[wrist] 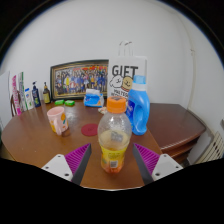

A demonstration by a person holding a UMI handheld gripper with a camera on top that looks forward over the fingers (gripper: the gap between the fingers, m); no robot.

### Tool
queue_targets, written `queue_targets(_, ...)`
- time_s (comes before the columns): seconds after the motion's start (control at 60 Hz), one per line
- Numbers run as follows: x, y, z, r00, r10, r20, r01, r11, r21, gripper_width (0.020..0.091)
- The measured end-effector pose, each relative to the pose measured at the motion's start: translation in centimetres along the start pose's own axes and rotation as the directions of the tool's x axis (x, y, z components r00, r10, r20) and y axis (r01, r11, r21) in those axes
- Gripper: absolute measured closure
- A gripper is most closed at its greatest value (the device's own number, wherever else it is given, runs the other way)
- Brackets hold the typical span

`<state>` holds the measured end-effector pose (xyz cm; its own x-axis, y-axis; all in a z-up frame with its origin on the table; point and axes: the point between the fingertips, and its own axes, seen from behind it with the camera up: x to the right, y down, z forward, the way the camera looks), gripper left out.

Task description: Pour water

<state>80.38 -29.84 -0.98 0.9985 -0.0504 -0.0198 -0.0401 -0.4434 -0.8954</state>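
A clear plastic bottle (114,140) with an orange cap, a yellow label and orange liquid stands upright on the wooden table (30,140). It sits between my gripper (113,160) fingers, with a small gap to the purple pad on each side. My gripper is open and not pressing on the bottle. A pink patterned cup (58,120) stands on the table to the left, beyond the fingers. A round red coaster (90,129) lies between the cup and the bottle.
A blue detergent bottle (139,105) stands just behind the bottle on the right, with a white gift bag (128,65) behind it. A framed photo (79,78), a blue box (93,98) and several small bottles (30,95) line the wall.
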Motion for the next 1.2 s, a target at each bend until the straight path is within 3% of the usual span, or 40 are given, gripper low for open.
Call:
queue_targets(0.1, 0.6, 1.1, 2.2, 1.0, -0.001, 0.009, 0.001, 1.0, -0.004, 0.0292)
queue_targets(0.25, 0.3, 0.5, 3.4, 0.999, 0.036, 0.005, -0.036, 0.999, 0.009, 0.0626)
queue_targets(0.3, 0.1, 0.4, 3.5, 0.999, 0.043, 0.007, -0.043, 0.999, 0.015, 0.0647)
queue_targets(0.333, 0.1, 0.3, 3.6, 0.999, 0.04, 0.007, -0.04, 0.999, 0.018, 0.0707)
queue_targets(0.467, 0.1, 0.2, 3.6, 1.0, 0.016, -0.009, -0.016, 1.0, 0.01, 0.0822)
queue_targets(0.65, -0.6, -1.8, 3.9, 0.994, -0.091, -0.057, 0.092, 0.996, 0.009, 0.0826)
queue_targets(0.783, -0.7, -6.1, 4.4, 0.963, -0.225, -0.151, 0.23, 0.973, 0.019, 0.0827)
queue_targets(0.9, -1.3, -10.4, 5.6, 0.881, -0.405, -0.245, 0.413, 0.91, -0.019, 0.0828)
queue_targets(1.067, -5.1, -15.8, 8.6, 0.643, -0.695, -0.32, 0.708, 0.699, -0.096, 0.0827)
queue_targets(1.2, -8.7, -17.9, 11.6, 0.327, -0.886, -0.329, 0.9, 0.398, -0.178, 0.0828)
